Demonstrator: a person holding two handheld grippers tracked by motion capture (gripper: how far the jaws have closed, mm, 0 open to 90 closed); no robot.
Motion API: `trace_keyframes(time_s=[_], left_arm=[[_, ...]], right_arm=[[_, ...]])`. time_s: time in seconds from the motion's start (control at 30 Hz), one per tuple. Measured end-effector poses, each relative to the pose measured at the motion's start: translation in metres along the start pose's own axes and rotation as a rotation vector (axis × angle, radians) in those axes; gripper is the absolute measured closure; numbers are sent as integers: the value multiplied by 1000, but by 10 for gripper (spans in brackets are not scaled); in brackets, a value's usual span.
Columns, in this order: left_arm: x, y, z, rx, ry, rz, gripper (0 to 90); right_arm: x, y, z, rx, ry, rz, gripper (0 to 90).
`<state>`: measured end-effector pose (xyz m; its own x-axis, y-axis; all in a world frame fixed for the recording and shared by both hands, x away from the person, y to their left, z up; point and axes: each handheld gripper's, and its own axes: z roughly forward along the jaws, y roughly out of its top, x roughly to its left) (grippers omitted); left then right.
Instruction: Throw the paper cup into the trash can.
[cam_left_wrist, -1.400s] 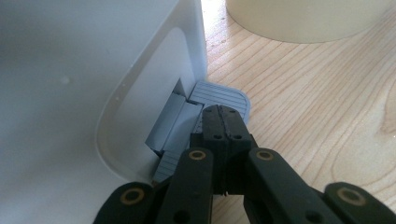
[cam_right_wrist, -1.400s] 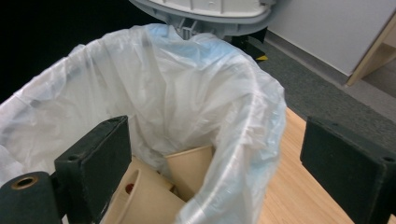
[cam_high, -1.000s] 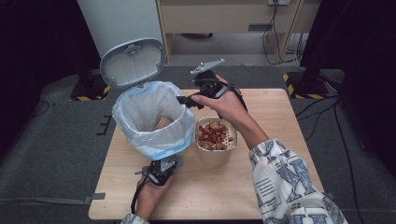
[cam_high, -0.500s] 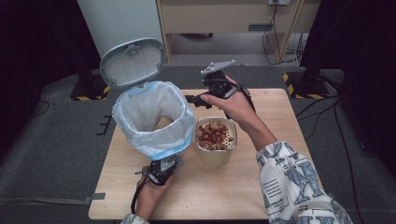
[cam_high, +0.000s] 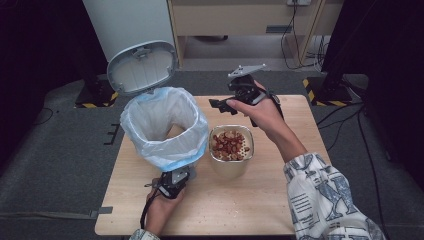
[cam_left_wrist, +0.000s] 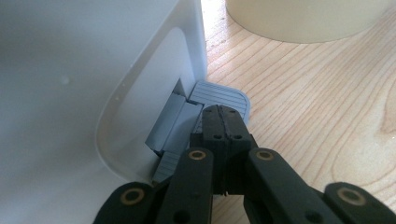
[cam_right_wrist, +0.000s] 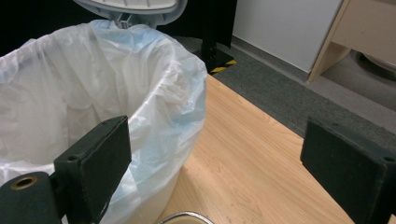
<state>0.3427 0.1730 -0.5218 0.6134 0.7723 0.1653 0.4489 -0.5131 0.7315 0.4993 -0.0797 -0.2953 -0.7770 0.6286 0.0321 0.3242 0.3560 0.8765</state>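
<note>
While the blue-white plastic liner is covering the white pedal bin's body from above, its base is only peeking out in the left gripper view, along with the ribbed grey pedal. Left gripper is pressing on that pedal at the near side, jaws squeezed together with nothing between them. Bin's rounded grey lid is standing open at the far side. Right gripper is hovering just past the cream round tub of reddish nuts, jaws spread apart and empty. Tub is sitting right of the bin on the pale wood-grain table; its wall is getting cut off up close.
</note>
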Motion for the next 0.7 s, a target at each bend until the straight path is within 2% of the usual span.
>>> trace_keyframes(time_s=[0.7], left_arm=[[0, 0, 0, 0, -1, -2, 894]], right_arm=[[-25, -15, -22, -12, -52, 35, 90]])
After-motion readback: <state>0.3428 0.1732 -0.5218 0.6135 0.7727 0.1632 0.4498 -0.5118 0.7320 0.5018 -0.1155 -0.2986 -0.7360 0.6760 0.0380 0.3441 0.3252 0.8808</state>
